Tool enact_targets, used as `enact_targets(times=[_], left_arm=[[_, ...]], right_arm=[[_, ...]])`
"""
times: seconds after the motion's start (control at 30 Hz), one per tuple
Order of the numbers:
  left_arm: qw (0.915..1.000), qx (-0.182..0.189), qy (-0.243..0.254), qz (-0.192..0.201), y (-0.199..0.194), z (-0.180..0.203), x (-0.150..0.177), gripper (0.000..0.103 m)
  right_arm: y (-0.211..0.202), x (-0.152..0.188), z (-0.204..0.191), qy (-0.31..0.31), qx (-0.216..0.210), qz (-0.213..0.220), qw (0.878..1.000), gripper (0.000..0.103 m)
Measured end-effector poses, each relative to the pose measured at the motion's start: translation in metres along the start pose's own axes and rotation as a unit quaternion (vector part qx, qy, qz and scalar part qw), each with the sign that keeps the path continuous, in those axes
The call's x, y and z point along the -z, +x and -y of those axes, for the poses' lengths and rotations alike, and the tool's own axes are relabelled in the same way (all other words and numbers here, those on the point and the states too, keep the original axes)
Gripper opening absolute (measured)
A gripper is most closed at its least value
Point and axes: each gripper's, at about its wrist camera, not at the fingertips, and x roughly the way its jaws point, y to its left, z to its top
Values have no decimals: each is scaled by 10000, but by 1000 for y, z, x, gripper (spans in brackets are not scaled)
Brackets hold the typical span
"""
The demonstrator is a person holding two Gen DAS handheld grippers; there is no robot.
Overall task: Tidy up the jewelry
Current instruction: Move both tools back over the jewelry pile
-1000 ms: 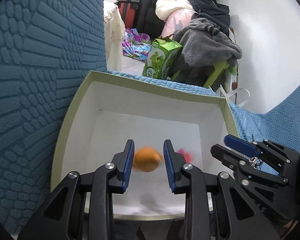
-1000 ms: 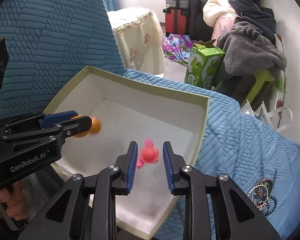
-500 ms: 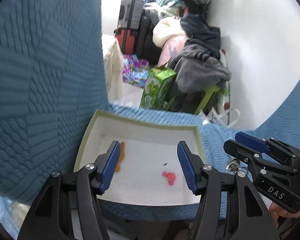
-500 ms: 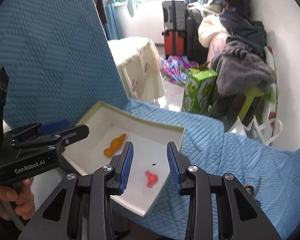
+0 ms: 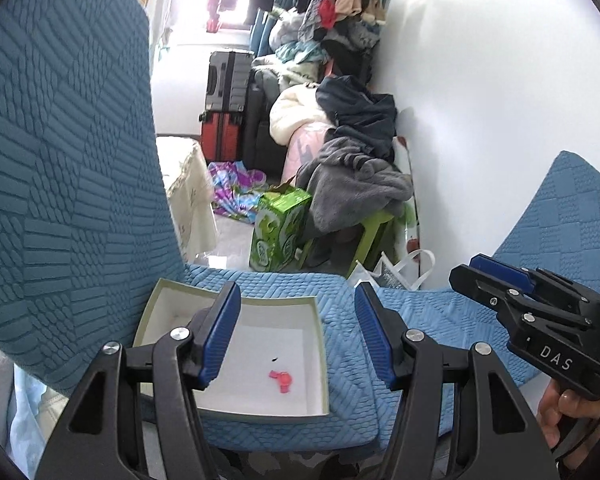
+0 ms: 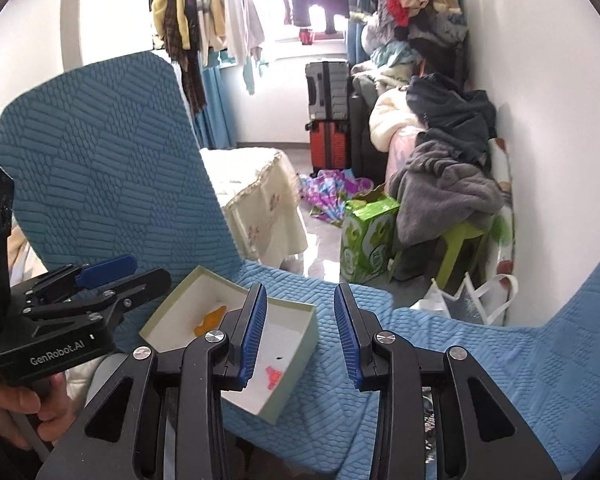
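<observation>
A white open box with a pale green rim (image 5: 236,303) (image 6: 290,306) lies on the blue quilted seat. A small pink piece (image 5: 281,380) (image 6: 272,376) lies on its floor. An orange piece (image 6: 211,319) lies in the box's far left part; in the left wrist view a finger hides it. My left gripper (image 5: 298,338) is open and empty, held well above the box; it shows in the right wrist view (image 6: 112,276). My right gripper (image 6: 300,332) is open and empty above the box's right side; it shows in the left wrist view (image 5: 496,276).
The blue quilted chair back (image 5: 60,160) rises at the left. A tangle of jewelry (image 6: 430,408) lies partly hidden on the seat under my right gripper. Beyond the seat edge are a green carton (image 5: 278,232), a green stool with piled clothes (image 6: 456,240), suitcases and a white wall.
Both grippers opened and let the orange and pink pieces drop into the box. Both then pulled back and up, so the box looks much smaller now.
</observation>
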Motion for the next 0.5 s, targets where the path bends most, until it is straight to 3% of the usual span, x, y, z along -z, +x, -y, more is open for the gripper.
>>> enact_targets(times=[0.5], left_arm=[[9987,416,13,280,-8,48,11,60]], right_arm=[[-41,37,55,193,469,172,9986,32]])
